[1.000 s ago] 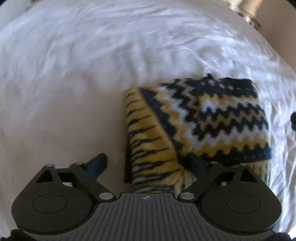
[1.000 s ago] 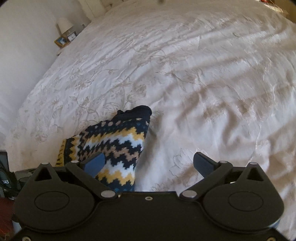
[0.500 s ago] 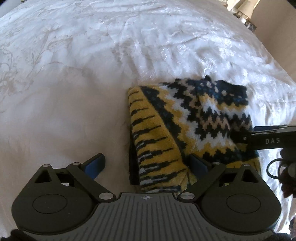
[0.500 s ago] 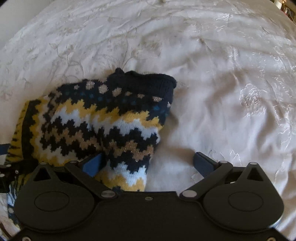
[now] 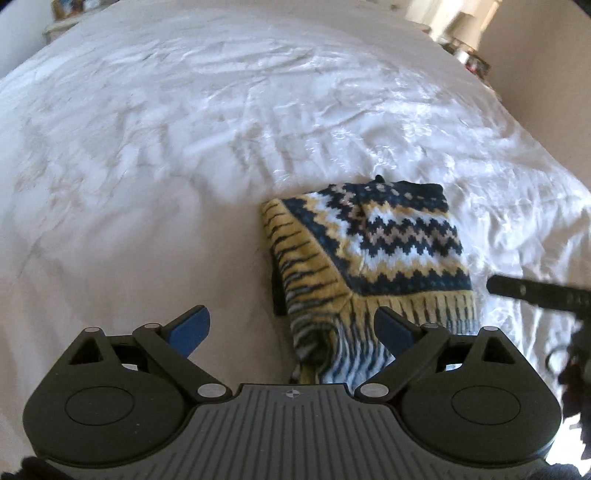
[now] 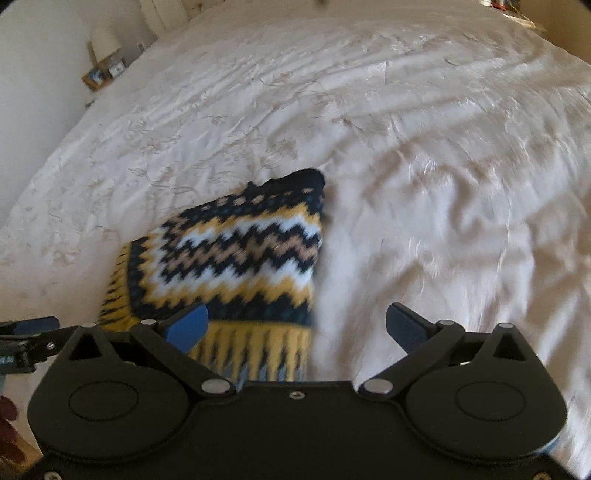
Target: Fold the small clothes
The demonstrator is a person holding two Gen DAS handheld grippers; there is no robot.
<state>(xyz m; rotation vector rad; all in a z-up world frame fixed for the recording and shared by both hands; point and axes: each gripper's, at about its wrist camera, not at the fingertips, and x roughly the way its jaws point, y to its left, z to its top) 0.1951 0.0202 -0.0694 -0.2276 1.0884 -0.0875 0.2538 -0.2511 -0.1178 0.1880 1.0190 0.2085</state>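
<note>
A small knitted sweater (image 5: 373,258), navy, yellow and white zigzag, lies folded on the white bedspread (image 5: 184,147). My left gripper (image 5: 291,328) is open and empty, just in front of the sweater's near left corner. In the right wrist view the sweater (image 6: 240,258) lies left of centre. My right gripper (image 6: 295,325) is open and empty over its near right edge. The right gripper shows as a black bar at the right edge of the left wrist view (image 5: 535,293). The left gripper shows at the left edge of the right wrist view (image 6: 26,332).
The bedspread (image 6: 424,166) is wrinkled and spreads wide on all sides. A bedside shelf with a lamp (image 6: 105,55) stands far left. Another lamp (image 5: 461,22) stands beyond the bed's far right corner.
Both grippers have pulled back and lifted away from the sweater, which now looks smaller and stays folded in place. Both stay open.
</note>
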